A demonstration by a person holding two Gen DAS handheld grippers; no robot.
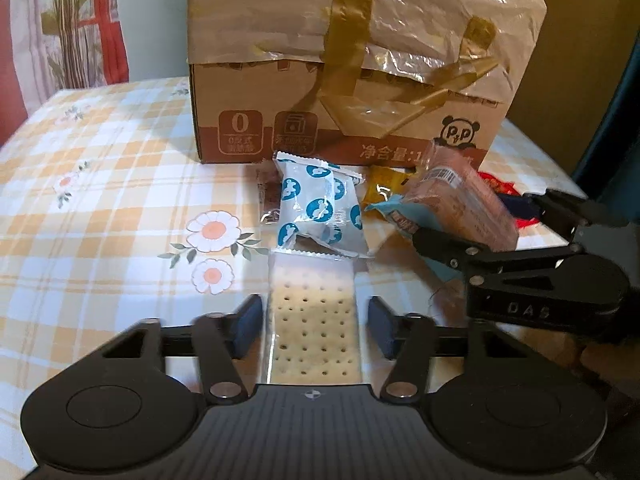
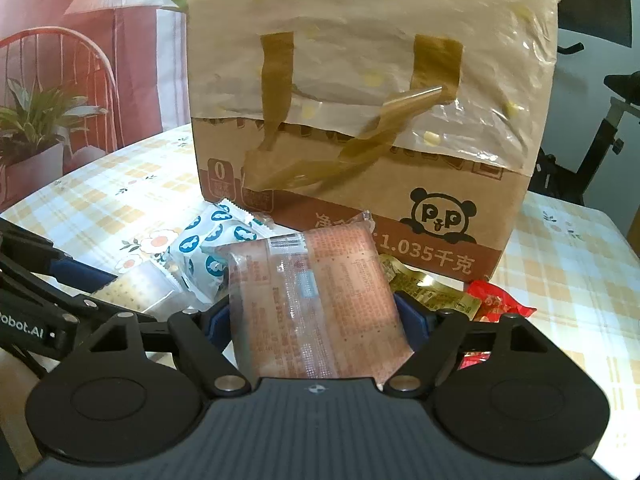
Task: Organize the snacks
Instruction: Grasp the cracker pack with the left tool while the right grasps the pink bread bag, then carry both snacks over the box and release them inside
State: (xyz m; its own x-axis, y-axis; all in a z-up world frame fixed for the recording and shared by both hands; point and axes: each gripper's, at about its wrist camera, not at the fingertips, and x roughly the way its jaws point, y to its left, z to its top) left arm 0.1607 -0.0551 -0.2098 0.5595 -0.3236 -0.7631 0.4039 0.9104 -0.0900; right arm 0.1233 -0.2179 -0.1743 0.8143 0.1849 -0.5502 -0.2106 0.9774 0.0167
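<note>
A clear-wrapped cracker pack (image 1: pixel 313 320) lies on the checked tablecloth between the fingers of my left gripper (image 1: pixel 314 326), which is open with gaps on both sides. A white pack with blue circles (image 1: pixel 320 208) lies just beyond it. My right gripper (image 2: pixel 316 320) is shut on a pink snack pack (image 2: pixel 316 300), held tilted above the pile; it also shows in the left wrist view (image 1: pixel 464 204). A yellow pack (image 2: pixel 432 292) and a red pack (image 2: pixel 496 304) lie to the right. The cardboard box (image 2: pixel 440 184) lined with a plastic bag stands behind the snacks.
The table (image 1: pixel 100 200) has a yellow-checked flowered cloth. A chair and potted plant (image 2: pixel 36 120) stand at the far left. Dark equipment (image 2: pixel 600 112) stands past the table's right edge.
</note>
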